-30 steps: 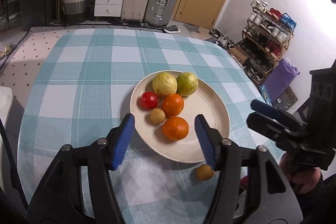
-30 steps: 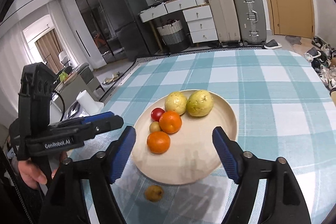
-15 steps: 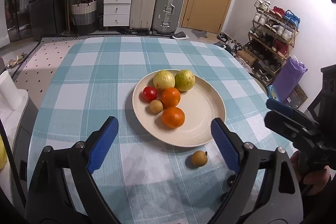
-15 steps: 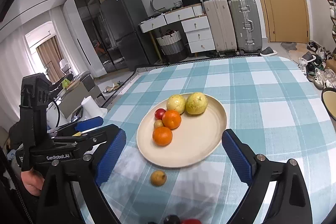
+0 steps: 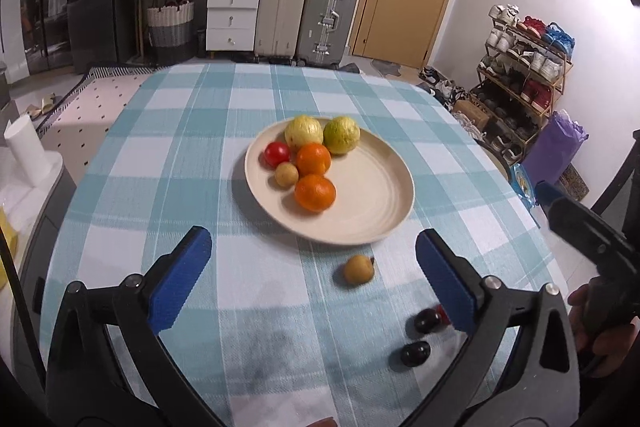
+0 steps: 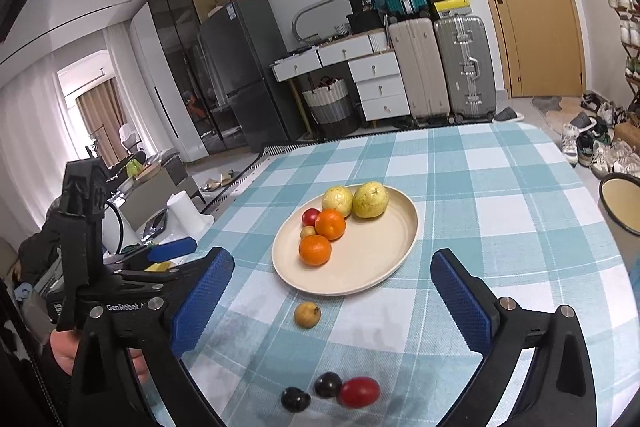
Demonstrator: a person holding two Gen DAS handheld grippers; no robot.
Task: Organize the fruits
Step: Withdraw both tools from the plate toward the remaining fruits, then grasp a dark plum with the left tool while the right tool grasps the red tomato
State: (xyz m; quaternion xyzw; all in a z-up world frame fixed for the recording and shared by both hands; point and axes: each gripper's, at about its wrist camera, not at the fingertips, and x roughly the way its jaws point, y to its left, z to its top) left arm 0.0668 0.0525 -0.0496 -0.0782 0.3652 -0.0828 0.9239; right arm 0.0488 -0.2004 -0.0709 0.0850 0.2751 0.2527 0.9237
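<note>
Close to the near edge of the table (image 6: 500, 187) lie two dark cherries (image 6: 312, 391) and a red cherry tomato (image 6: 359, 391), touching or nearly so; they are round and smooth, so a careless squeeze by the right gripper (image 6: 334, 301) or the left gripper (image 5: 316, 279), both with jaws spread wide and holding nothing, could send one rolling off this edge. Farther in, a small tan fruit (image 6: 307, 314) sits alone just before the rim of the cream plate (image 6: 384, 275), and it may roll too. On the plate, near the middle of the table, two oranges (image 6: 322, 237), a red tomato (image 6: 310, 216), another small tan one (image 6: 307, 231) and two yellow-green guavas (image 6: 356, 200) are clustered on its left and far part.
</note>
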